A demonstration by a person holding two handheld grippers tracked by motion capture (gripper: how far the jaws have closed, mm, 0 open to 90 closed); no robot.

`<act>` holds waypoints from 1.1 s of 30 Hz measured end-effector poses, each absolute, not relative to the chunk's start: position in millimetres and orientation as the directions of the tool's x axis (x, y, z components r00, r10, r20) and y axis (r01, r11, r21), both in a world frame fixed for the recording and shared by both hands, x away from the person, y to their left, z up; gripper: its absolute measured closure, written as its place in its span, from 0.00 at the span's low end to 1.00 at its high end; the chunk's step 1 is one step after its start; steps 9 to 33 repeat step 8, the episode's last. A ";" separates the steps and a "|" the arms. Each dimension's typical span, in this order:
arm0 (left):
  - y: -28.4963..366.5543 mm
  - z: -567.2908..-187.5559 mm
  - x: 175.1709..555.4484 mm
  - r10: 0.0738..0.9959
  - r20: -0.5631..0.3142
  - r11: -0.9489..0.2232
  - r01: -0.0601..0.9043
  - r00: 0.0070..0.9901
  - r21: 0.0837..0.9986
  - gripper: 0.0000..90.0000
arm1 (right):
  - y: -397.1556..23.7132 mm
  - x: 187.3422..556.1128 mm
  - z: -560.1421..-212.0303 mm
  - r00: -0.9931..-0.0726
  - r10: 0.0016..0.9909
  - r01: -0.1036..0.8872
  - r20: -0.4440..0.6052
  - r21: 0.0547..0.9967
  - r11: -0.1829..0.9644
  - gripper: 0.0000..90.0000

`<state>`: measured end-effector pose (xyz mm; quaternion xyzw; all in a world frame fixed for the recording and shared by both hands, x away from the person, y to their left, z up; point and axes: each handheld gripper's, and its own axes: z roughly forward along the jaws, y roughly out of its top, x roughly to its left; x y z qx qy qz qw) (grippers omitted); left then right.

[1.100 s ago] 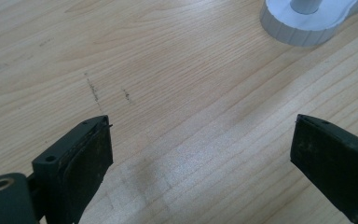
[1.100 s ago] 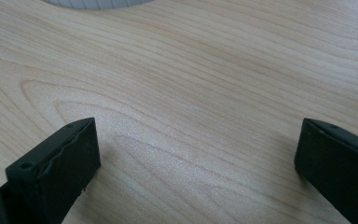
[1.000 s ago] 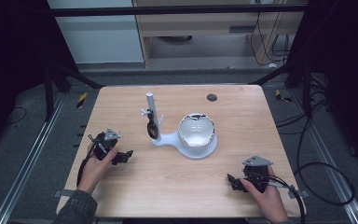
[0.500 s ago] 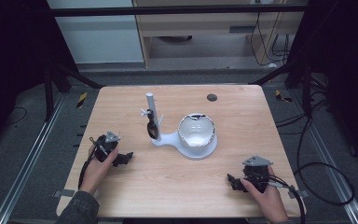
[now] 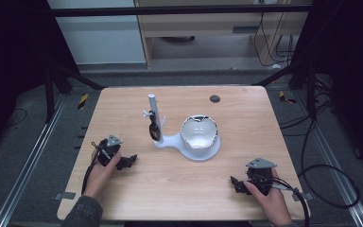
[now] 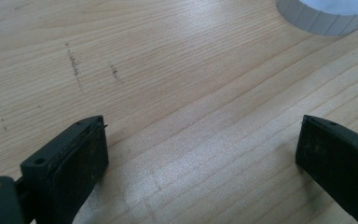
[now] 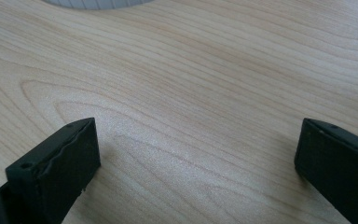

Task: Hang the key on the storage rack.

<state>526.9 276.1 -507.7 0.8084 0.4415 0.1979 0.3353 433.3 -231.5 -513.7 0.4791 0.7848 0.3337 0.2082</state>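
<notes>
Left tongs point(image 5: 128, 161): spread wide, nothing between, resting on worktop point(image 5: 179, 189) left-front of the white stand point(image 5: 189, 142).
White stand: mid-worktop, upright post point(image 5: 152, 111) at its left, dark item point(image 5: 154, 130) hanging on post, bowl point(image 5: 198, 133) at its right.
Right tongs point(image 5: 235, 183): spread wide, nothing between, right-front of stand.

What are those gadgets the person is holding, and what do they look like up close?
Two black handheld grippers, left and right, each topped by a grey three-cornered plate and trailing a black cable. Each has two flat, blocky black jaws with small screw holes. A dark grey sleeve covers the left forearm.
</notes>
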 end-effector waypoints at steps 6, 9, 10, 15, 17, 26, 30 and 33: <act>274.7 -507.8 524.4 0.867 0.024 -0.365 0.601 0.497 0.711 0.00 | -231.4 433.1 -513.6 -0.453 0.891 0.613 -0.006 0.723 0.317 0.00; 274.0 -507.9 523.4 0.874 0.024 -0.356 0.604 0.486 0.713 0.00 | -231.4 433.1 -513.6 -0.454 0.891 0.614 -0.005 0.723 0.317 0.01; 274.0 -507.9 523.4 0.874 0.024 -0.356 0.604 0.486 0.713 0.00 | -231.4 433.1 -513.6 -0.454 0.891 0.614 -0.005 0.723 0.317 0.01; 274.0 -507.9 523.4 0.874 0.024 -0.356 0.604 0.486 0.713 0.00 | -231.4 433.1 -513.6 -0.454 0.891 0.614 -0.005 0.723 0.317 0.01; 274.0 -507.9 523.4 0.874 0.024 -0.356 0.604 0.486 0.713 0.00 | -231.4 433.1 -513.6 -0.454 0.891 0.614 -0.005 0.723 0.317 0.01; 274.0 -507.9 523.4 0.874 0.024 -0.356 0.604 0.486 0.713 0.00 | -231.4 433.1 -513.6 -0.454 0.891 0.614 -0.005 0.723 0.317 0.01; 274.0 -507.9 523.4 0.874 0.024 -0.356 0.604 0.486 0.713 0.00 | -231.4 433.1 -513.6 -0.454 0.891 0.614 -0.005 0.723 0.317 0.01; 274.0 -507.9 523.4 0.874 0.024 -0.356 0.604 0.486 0.713 0.00 | -231.4 433.1 -513.6 -0.454 0.891 0.614 -0.005 0.723 0.317 0.01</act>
